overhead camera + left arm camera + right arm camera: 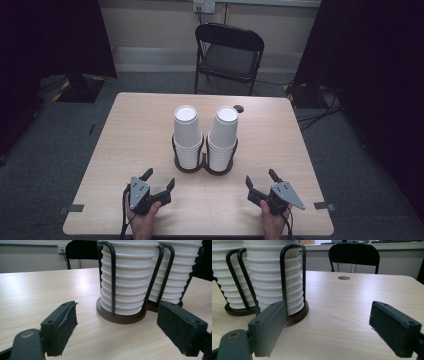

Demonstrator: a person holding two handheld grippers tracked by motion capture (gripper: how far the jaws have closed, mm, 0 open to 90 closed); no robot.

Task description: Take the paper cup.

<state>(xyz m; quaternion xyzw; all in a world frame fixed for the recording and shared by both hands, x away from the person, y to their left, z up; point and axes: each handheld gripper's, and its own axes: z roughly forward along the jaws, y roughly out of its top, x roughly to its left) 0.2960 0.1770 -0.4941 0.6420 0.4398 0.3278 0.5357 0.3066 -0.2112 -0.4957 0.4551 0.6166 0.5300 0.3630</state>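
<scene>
Two tall stacks of white paper cups, upside down, stand side by side at the table's middle: the left stack point(188, 135) and the right stack point(223, 134), both in a dark wire double holder point(203, 168). My left gripper point(160, 179) rests near the front edge, open and holding nothing, short of the left stack point(130, 277). My right gripper point(260, 177) is likewise open with nothing in it, in front of and to the right of the right stack point(267, 277). In each gripper view the holder's round base point(120, 318) lies beyond the jaws, apart from them.
The light wooden table point(135, 125) has a small round hole point(239, 108) near its far edge. A black folding chair point(230, 50) stands behind the table. Dark curtains hang at both sides. Grey tape marks point(75, 208) sit at the front corners.
</scene>
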